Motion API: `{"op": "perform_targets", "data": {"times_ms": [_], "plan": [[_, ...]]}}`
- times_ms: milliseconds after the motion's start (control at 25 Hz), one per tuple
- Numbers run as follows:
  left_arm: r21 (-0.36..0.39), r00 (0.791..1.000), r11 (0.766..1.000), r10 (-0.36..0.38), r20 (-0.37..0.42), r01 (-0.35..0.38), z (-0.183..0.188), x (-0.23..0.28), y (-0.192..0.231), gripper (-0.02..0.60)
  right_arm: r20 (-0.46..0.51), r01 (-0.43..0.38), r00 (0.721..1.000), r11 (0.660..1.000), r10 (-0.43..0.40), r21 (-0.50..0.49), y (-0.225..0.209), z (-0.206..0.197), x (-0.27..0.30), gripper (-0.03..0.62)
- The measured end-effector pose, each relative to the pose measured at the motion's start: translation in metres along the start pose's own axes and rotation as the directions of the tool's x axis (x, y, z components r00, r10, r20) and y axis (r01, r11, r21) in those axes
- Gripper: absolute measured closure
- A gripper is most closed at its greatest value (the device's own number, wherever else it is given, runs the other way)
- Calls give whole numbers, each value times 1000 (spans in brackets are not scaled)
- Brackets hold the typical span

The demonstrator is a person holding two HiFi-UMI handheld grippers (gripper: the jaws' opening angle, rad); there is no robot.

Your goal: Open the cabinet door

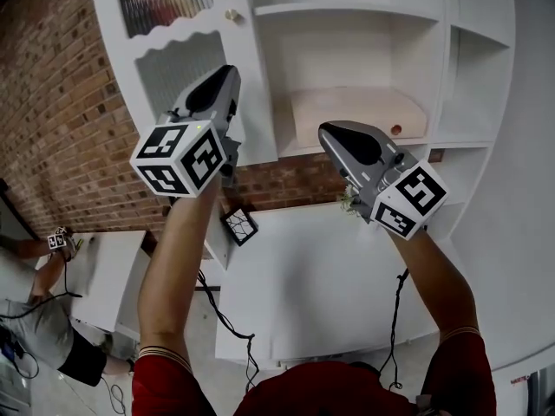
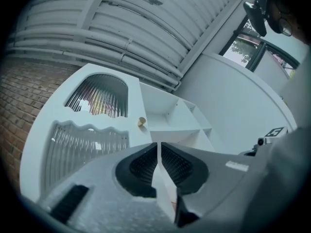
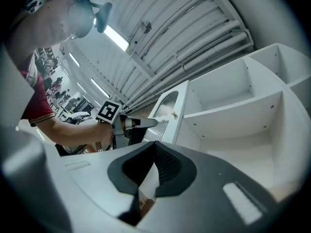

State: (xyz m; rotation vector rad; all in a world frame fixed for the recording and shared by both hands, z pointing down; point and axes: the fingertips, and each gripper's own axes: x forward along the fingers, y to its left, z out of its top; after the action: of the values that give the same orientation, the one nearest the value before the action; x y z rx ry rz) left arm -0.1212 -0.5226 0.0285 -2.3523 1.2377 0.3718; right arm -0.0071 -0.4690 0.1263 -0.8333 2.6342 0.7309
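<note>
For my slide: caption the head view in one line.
Person aims left tongs and right tongs at a white cabinet: ribbed-glass door with knob beside open shelves.

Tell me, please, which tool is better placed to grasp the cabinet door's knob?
Left, I'd say. The left tool points at the door, with the knob just above its jaws in the left gripper view. The right tool faces the open shelves beside the door.

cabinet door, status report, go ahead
Left gripper jaws a slit apart, empty, short of the small brass knob. Right gripper shut, empty. White ribbed-glass cabinet door looks closed. Nothing in the way.
</note>
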Motion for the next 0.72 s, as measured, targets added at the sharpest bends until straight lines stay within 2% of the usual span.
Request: {"op": "perform_targets", "data": {"times_ms": [320,720], "plan": [[71,993,990,120,-3,-119,17,36,23,509,-5,-50,999,999,50,2,-27,-11,-4,582],[176,981,966,192,-7,-188,35,71,42,457,5,-73,997,997,73,-5,-41,-15,-11,582]]}}
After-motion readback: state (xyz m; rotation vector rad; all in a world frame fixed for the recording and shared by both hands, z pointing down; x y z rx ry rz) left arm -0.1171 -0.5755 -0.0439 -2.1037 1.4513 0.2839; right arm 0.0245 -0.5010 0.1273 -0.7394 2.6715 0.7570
